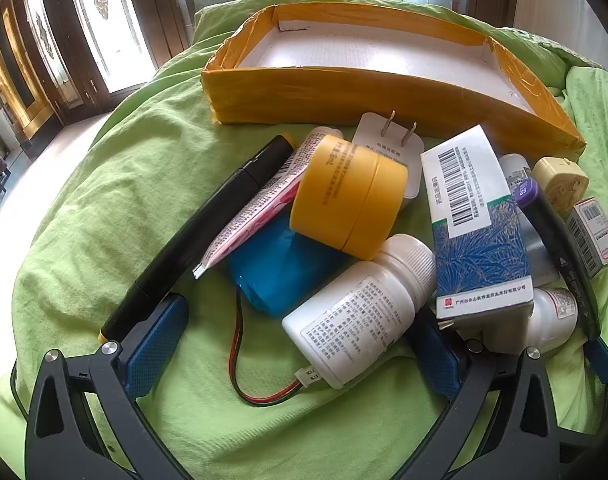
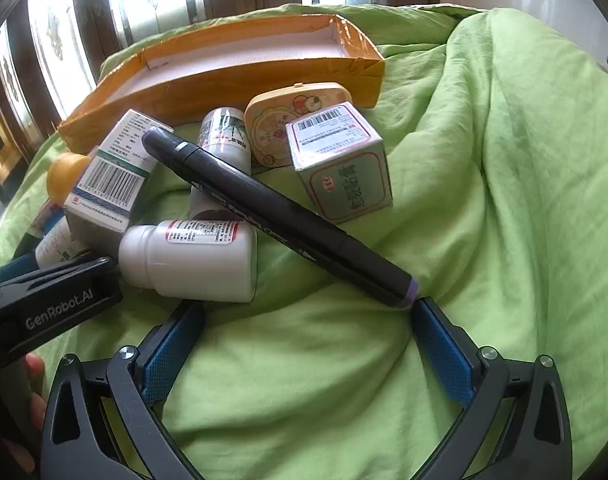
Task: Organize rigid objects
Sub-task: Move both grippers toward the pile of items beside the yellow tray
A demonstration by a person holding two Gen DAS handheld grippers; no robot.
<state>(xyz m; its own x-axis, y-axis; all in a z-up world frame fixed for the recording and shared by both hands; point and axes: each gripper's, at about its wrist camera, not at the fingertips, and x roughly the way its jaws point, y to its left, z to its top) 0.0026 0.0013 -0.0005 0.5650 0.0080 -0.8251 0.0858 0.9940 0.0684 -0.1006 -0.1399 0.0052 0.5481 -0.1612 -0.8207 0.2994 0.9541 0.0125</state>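
"GenRobot.AI" on left tongs [image 2: 51, 300], barcoded medicine box [image 1: 476, 220], labelled bottle [image 1: 360, 312]

both wrist cameras are looking steeply down, close over a pile on green bedding [image 1: 103, 200]. the left view is facing the yellow-taped tray [image 1: 344, 92] at the upper centre of the frame; the right view is sitting further right, with the tray [image 2: 223, 80] at its upper left. both are sharing the purple-capped marker [image 2: 279, 216].
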